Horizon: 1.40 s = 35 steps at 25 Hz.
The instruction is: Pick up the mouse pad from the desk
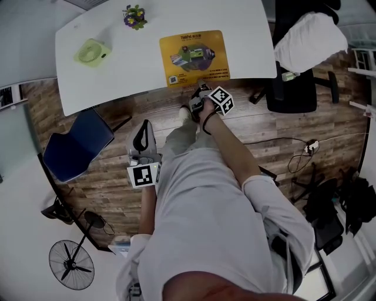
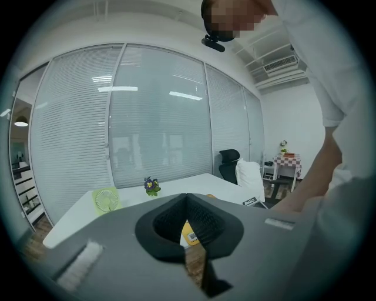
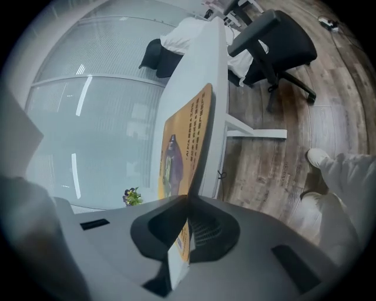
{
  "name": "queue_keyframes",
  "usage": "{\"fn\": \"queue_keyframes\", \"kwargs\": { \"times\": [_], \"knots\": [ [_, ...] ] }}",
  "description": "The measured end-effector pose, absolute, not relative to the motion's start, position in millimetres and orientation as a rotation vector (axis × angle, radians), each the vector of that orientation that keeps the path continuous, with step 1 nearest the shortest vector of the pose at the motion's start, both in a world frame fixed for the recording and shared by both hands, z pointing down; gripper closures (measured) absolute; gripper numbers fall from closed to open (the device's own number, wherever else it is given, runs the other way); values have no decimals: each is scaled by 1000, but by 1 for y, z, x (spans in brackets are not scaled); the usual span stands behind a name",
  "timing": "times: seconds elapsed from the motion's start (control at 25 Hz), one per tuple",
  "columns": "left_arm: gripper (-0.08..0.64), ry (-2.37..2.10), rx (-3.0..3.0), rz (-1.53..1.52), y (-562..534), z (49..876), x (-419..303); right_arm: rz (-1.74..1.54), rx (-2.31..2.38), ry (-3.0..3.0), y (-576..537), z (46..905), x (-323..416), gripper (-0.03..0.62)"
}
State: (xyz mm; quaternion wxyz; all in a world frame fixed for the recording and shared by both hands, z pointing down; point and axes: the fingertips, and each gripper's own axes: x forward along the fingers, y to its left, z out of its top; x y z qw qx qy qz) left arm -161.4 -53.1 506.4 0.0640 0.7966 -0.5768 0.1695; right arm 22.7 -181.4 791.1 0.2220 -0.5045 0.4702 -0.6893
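Reaching forward with the right arm stretched out almost straight, the person has the right gripper [image 1: 202, 89] at the near edge of the white desk [image 1: 247, 35]. Its jaws are clamped on the near edge of the yellow mouse pad [image 1: 194, 57]. The pad lies on the desk along that near edge, closer to the right corner than the left. The gripper slants a little downward, and its marker cube sits on top by the wrist.

The left arm is bent and tucked back beside the body. It keeps the left gripper [image 1: 144, 126] over the wooden floor, well short of the desk, pointing towards it and tilted slightly down. Its jaws are together with nothing between them.

Further back on the desk, near the left end, lies a small green fan [image 1: 92, 53]. A little pot of purple flowers [image 1: 135, 16] stands by the far edge.
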Motion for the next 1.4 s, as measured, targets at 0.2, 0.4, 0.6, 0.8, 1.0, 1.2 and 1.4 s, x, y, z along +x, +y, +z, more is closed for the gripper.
{"fn": "queue_keyframes", "kwargs": {
  "times": [0.2, 0.4, 0.6, 0.8, 1.0, 1.2, 1.4],
  "knots": [
    [566, -1728, 2426, 505, -58, 507, -158, -1812, -1317, 1450, -191, 769, 22, 583],
    [566, -1728, 2436, 501, -65, 507, -158, -1686, -1256, 1629, -210, 729, 21, 583],
    [566, -1744, 2457, 436, -79, 496, -154, -1590, -1184, 1698, -227, 687, 26, 583],
    [566, -1748, 2498, 414, -92, 488, -153, -1485, -1082, 1771, -242, 632, 28, 583],
    [566, -1773, 2521, 357, -111, 473, -151, -1351, -1008, 1868, -248, 570, 37, 583],
    [566, -1786, 2564, 273, -134, 449, -142, -1198, -959, 1964, -246, 510, 54, 581],
    [566, -1799, 2608, 174, -151, 422, -132, -1006, -954, 2103, -235, 455, 66, 581]
  ]
}}
